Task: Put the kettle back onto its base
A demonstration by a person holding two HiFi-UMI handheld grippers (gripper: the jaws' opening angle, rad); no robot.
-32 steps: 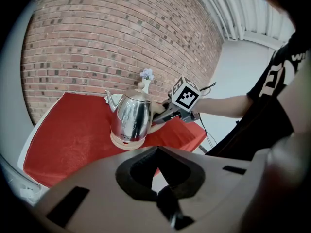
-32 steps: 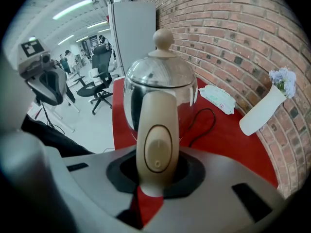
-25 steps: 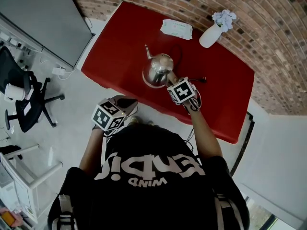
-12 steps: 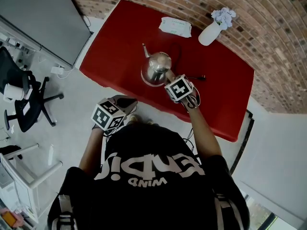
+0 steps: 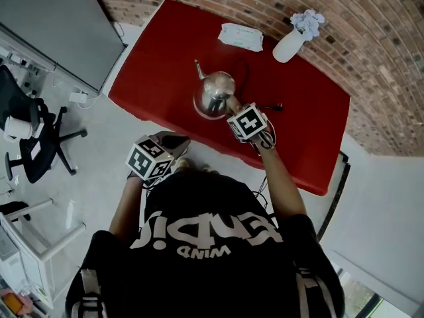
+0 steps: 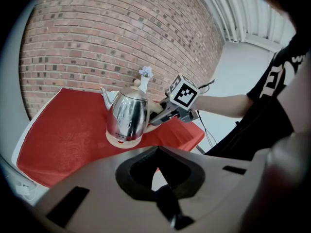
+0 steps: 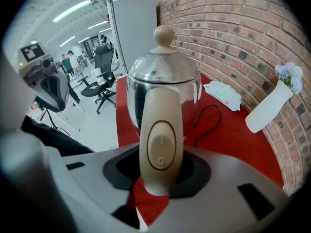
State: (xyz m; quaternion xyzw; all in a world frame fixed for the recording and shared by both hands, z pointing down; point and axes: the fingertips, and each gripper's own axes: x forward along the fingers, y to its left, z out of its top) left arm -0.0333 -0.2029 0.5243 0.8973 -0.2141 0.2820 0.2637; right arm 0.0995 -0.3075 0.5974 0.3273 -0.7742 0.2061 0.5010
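Note:
A shiny steel kettle (image 5: 213, 93) with a cream knob and handle stands upright on its round cream base (image 6: 121, 141) near the front of the red table (image 5: 298, 131). My right gripper (image 5: 232, 106) reaches down to the kettle's near side. In the right gripper view the cream handle (image 7: 160, 140) stands between its jaws, which are opening, with a dark gap on each side of it. My left gripper (image 5: 167, 142) hangs off the table's front edge close to my body, its jaws together and empty. It looks across at the kettle (image 6: 127, 115).
A black power cord (image 5: 243, 71) loops behind the kettle. A white pack of wipes (image 5: 242, 37) and a white vase with flowers (image 5: 291, 45) stand at the back by the brick wall. An office chair (image 5: 33, 144) is on the floor at left.
The kettle stays on its base and both hands keep their places. Only the head view has drifted slightly.

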